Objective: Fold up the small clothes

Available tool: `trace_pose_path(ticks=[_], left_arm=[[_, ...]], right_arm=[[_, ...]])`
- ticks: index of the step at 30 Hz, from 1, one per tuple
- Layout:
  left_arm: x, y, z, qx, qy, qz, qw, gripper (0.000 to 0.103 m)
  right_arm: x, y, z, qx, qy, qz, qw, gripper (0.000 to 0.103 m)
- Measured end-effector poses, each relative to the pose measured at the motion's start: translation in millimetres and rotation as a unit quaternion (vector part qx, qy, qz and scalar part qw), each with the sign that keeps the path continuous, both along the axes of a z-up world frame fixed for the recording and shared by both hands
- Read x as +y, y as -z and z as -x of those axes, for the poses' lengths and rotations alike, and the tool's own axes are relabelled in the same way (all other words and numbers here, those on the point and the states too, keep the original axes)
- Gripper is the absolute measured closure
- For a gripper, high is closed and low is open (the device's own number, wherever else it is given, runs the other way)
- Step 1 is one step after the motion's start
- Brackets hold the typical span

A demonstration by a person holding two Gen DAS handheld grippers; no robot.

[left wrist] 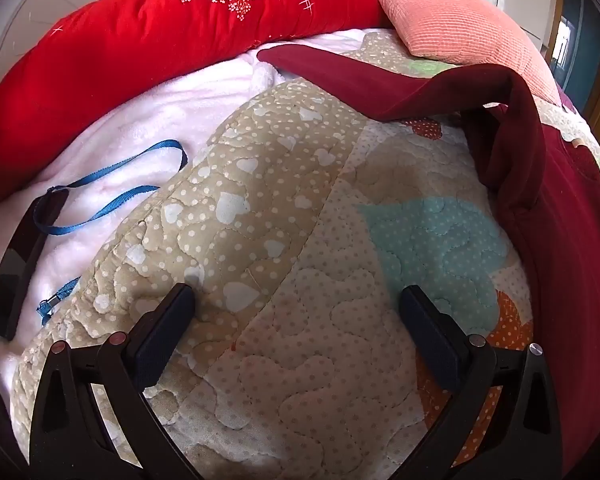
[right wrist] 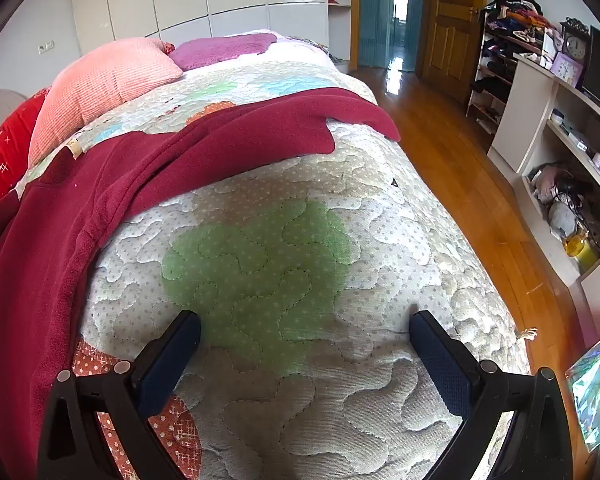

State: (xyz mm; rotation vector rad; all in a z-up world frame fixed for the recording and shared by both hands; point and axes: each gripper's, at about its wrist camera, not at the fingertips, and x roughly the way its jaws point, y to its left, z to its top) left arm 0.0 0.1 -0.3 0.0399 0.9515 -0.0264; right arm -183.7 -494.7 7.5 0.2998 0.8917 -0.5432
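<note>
While both jaws gape empty, left gripper (left wrist: pixel 296 300) and right gripper (right wrist: pixel 306 326) flank maroon garment (right wrist: pixel 148 168).

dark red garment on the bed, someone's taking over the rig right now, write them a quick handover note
Left claw: open, empty, over the quilt.
Right claw: open, empty, over the quilt's green patch.
Dark red garment: spread across the bed between the two claws, one sleeve flopped over, the other lying out flat.
Done: no fold visible.
Left: the whole fold.

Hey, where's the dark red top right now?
The dark red top lies spread across the quilt, left of the right gripper, below the pink pillow.
</note>
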Motion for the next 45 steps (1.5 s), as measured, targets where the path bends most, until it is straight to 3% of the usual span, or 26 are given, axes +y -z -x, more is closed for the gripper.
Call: trace_pose_path(ticks=[6,10,18,22,25,30,45], left_arm=[[0,-6,8,0.014,-0.004,0.0,0.9999,0.001],[-2,-20,52,0.004,0.025,-0.001,0.9997,0.001],[-35,-65,109,-0.024,0.078,0.039,0.9959,0.001],[-69,-86,129,-0.044,0.114,0.028,0.9921,0.001],[-90,-95,143,-0.057,0.133,0.013,0.9895,0.001],[-97,-99,154,-0.069,0.152,0.009,0.986,0.001],[-108,-91,155,-0.063,0.153,0.012,0.9861,0.001]], right_arm=[[1,-1,-4,0.01,0.002,-0.005,1.0,0.0],[10,-16,16,-0.015,-0.035,-0.023,0.999,0.0],[66,-71,79,-0.063,-0.074,-0.009,0.995,0.0],[105,-102,83,-0.093,-0.111,-0.011,0.989,0.0],[136,-113,78,-0.091,-0.137,-0.004,0.986,0.0],[169,-112,63,-0.094,-0.149,0.012,0.984,0.0],[182,-98,23,-0.072,-0.136,0.015,0.988,0.0]])
